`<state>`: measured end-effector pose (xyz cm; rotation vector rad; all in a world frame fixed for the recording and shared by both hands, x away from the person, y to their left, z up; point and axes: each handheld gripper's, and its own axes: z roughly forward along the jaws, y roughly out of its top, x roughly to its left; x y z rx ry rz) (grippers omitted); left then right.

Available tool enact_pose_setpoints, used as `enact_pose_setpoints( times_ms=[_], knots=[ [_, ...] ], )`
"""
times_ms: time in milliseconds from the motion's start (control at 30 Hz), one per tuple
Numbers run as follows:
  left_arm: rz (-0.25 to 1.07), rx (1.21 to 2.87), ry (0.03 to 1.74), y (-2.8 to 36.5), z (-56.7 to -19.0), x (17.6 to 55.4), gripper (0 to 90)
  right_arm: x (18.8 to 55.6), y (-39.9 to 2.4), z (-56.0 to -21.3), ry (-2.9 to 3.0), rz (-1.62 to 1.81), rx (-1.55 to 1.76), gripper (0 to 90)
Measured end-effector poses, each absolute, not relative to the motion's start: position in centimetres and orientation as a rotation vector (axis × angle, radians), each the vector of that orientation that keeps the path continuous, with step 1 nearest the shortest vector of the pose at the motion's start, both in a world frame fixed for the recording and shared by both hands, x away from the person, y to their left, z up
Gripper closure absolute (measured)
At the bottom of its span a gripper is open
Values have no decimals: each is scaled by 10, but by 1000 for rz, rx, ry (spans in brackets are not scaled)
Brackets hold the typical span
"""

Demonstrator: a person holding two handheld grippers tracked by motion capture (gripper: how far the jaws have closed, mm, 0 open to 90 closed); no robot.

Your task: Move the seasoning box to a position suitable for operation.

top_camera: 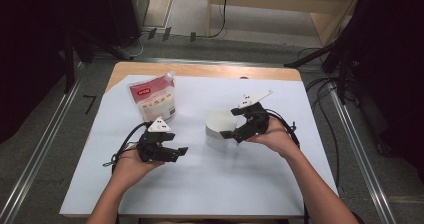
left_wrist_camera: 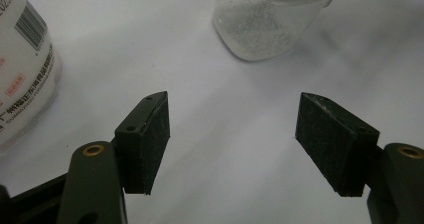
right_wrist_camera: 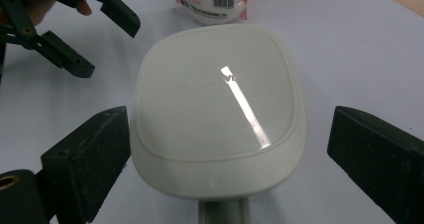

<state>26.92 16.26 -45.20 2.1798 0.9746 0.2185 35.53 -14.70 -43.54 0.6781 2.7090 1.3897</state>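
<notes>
Clear plastic jar with a rounded-square white lid (right_wrist_camera: 220, 109) sits between the right gripper (right_wrist_camera: 225, 149)'s wide-spread jaws, unheld; a lopsided squeeze could tip it. Left gripper (left_wrist_camera: 232, 139) gapes empty, the jar ahead of it.

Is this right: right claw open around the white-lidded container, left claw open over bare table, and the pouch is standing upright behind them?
Not quite. The pouch is lying flat on the white sheet, not standing; the high view shows it. The rest holds: the right claw is open with its jaws either side of the white-lidded container, and the left claw is open over bare table.
</notes>
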Motion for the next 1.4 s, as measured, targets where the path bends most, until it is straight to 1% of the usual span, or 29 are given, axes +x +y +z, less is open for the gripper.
enact_pose_setpoints(
  times_ms=[67, 133, 200, 233, 267, 367, 467, 500, 567, 667, 733, 800, 867, 933, 1133, 1200, 1400],
  knots=[
    [229, 2188, 944, 162, -451, 269, 328, 354, -154, -430, 2706, 1394, 682, 44],
    [243, 2200, 919, 160, -450, 268, 342, 353, -161, -425, 2697, 1402, 680, 67],
    [249, 2186, 875, 158, -447, 268, 348, 350, -167, -420, 2691, 1408, 698, 113],
    [249, 2177, 859, 156, -446, 268, 353, 350, -169, -418, 2686, 1414, 708, 160],
    [250, 2175, 844, 156, -444, 269, 355, 349, -172, -417, 2695, 1416, 715, 176],
    [244, 2166, 822, 152, -438, 271, 366, 343, -179, -416, 2691, 1401, 735, 176],
    [177, 2181, 829, 148, -432, 280, 344, 337, -184, -416, 2692, 1395, 739, 187],
    [162, 2189, 828, 147, -431, 282, 340, 335, -186, -417, 2693, 1387, 732, 208],
    [144, 2213, 830, 145, -429, 288, 323, 330, -190, -417, 2681, 1371, 721, 284],
    [123, 2205, 833, 144, -425, 296, 295, 321, -195, -420, 2670, 1362, 722, 323],
    [129, 2193, 828, 144, -422, 301, 300, 317, -196, -422, 2668, 1365, 733, 371],
    [112, 2180, 777, 146, -422, 306, 331, 312, -198, -423, 2659, 1377, 741, 388],
    [136, 2183, 765, 145, -422, 308, 375, 309, -198, -426, 2639, 1375, 751, 395],
    [128, 2210, 769, 144, -422, 311, 428, 306, -198, -428, 2628, 1374, 766, 418],
    [91, 2210, 743, 140, -421, 321, 524, 301, -196, -436, 2622, 1377, 795, 502],
    [91, 2218, 744, 140, -422, 322, 554, 299, -195, -438, 2621, 1373, 799, 545],
    [76, 2233, 733, 139, -429, 325, 576, 297, -195, -445, 2612, 1382, 825, 679]
  ],
)
